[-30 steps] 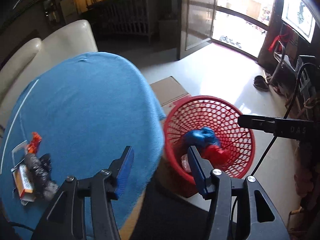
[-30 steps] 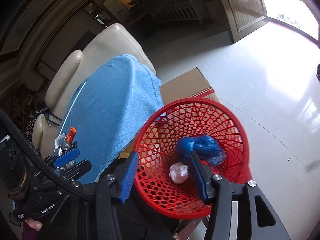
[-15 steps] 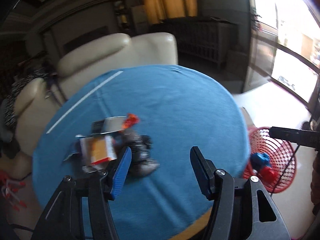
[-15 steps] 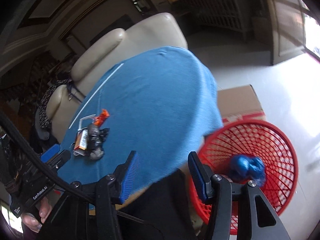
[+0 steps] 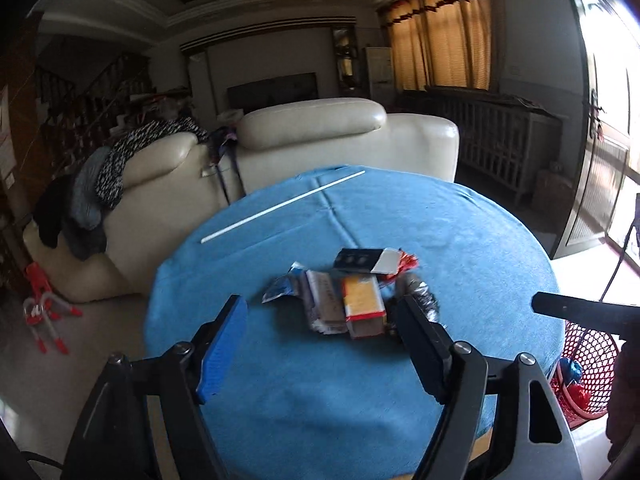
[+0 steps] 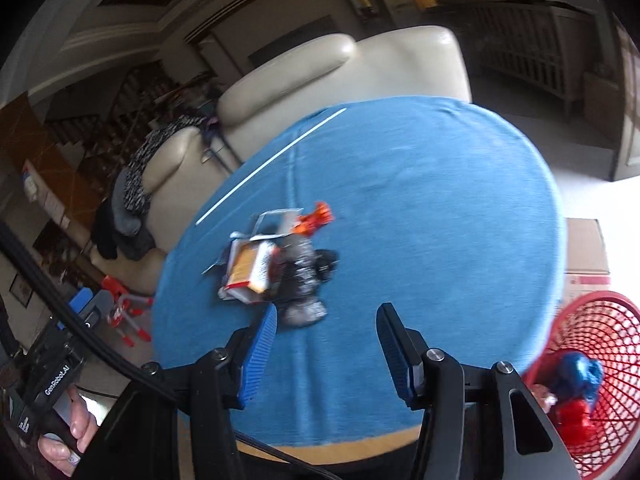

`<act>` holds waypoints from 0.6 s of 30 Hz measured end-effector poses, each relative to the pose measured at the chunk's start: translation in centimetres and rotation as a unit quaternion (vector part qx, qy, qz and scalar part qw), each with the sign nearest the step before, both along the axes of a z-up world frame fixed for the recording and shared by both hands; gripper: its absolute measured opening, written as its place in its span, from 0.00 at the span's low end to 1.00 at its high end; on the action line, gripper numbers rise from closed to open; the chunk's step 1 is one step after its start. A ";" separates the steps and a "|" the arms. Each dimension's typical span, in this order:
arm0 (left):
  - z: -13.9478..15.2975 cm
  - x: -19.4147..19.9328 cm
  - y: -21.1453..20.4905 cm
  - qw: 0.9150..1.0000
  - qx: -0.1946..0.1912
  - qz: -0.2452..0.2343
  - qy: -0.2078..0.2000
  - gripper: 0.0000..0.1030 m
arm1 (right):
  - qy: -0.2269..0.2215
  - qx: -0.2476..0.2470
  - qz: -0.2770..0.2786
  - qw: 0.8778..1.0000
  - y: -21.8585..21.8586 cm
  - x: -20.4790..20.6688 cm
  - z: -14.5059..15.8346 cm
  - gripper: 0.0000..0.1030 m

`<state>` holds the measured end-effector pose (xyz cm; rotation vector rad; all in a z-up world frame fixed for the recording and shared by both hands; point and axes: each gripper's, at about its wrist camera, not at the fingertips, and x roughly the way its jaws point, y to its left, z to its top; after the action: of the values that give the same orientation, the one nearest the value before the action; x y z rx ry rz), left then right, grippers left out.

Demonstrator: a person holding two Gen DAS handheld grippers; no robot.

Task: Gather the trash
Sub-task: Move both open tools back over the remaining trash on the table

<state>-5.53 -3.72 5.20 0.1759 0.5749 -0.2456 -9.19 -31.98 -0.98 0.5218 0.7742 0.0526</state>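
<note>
Left claw (image 5: pixel 320 344) spread wide, holding nothing, over the blue table (image 5: pixel 460 240). Trash pile (image 5: pixel 352 296) lies on the cloth just ahead, toward its right finger. Right claw (image 6: pixel 326 354) also wide and bare; the pile (image 6: pixel 280 272) sits ahead-left. Red basket (image 6: pixel 600 380) beside the table, blue and red scraps inside.

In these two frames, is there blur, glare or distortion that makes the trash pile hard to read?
Left wrist view: fairly sharp; the box in the pile is legible in shape, though print is unreadable; the doorway blows out white; fisheye bends the room edges. Right wrist view: motion-blurred, so the pile smears together; the floor past the basket is overexposed.
</note>
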 end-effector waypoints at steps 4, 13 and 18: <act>-1.4 0.0 2.3 1.000 -0.016 0.007 0.026 0.77 | 0.006 -0.014 0.027 1.000 3.3 1.3 0.2 0.54; -4.6 0.2 4.7 0.995 -0.041 0.017 0.085 0.77 | 0.024 -0.027 0.058 0.998 8.3 2.9 -0.8 0.54; -6.0 0.2 5.0 0.995 -0.021 0.034 0.088 0.77 | 0.027 -0.034 0.060 0.997 9.7 3.7 -1.4 0.54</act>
<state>-5.36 1.32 -0.79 0.0947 0.7496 -0.2078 -5.52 -22.31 -2.41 0.4132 0.8562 0.1229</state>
